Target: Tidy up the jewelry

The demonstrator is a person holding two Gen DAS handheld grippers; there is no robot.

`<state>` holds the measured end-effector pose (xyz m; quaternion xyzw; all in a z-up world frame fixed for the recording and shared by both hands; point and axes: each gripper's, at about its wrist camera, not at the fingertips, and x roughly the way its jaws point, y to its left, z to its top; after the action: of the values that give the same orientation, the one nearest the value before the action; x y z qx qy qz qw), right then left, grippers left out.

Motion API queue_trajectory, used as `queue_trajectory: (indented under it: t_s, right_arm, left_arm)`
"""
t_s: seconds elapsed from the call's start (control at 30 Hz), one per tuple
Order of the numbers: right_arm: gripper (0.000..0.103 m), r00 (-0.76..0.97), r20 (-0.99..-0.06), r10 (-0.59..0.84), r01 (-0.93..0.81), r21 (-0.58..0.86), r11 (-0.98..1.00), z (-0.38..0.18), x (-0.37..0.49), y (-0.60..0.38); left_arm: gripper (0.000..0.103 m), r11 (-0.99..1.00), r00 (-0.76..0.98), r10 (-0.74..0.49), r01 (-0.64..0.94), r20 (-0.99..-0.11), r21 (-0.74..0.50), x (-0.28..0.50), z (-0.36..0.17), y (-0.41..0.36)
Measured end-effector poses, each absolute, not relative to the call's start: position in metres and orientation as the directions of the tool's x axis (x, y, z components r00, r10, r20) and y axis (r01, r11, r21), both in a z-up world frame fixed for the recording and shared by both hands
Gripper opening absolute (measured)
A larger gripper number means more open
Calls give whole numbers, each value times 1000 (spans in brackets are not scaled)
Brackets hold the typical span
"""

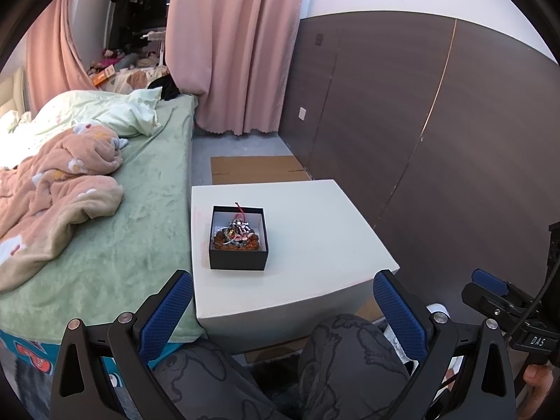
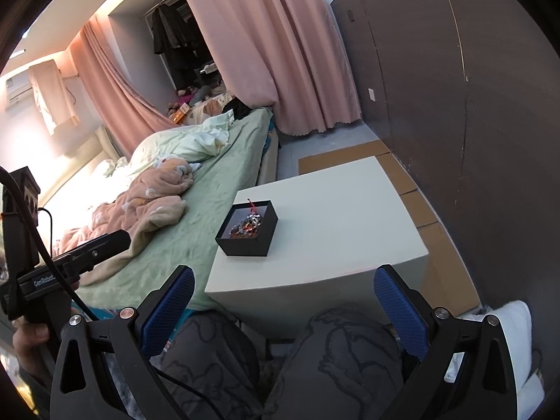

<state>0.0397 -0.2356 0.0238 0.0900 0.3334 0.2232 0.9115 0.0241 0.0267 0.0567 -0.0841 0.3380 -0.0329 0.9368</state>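
A small black box (image 1: 238, 257) stands on the white table (image 1: 315, 245), near its left side. It holds a heap of mixed jewelry (image 1: 236, 234) with a red cord sticking up. The box (image 2: 245, 245) and the jewelry (image 2: 246, 227) also show in the right wrist view on the table (image 2: 332, 238). My left gripper (image 1: 283, 297) is open and empty, held back from the table's near edge. My right gripper (image 2: 285, 294) is open and empty too, held back from the near edge. Both hang above the person's knees.
A bed with a green sheet (image 1: 147, 217) and a pink blanket (image 1: 59, 189) touches the table's left side. A dark panelled wall (image 1: 437, 140) runs on the right. Flat cardboard (image 1: 255, 168) lies on the floor behind the table. Pink curtains (image 1: 231, 45) hang at the back.
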Motion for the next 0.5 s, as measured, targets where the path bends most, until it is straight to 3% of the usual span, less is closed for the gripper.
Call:
queue_trajectory:
  t_s: [0.5]
  right_arm:
    - [103,677,-583,449,-331,304,893,21,40,-232]
  left_arm:
    - [103,984,757,-122,9,-642,-177,30,51,27]
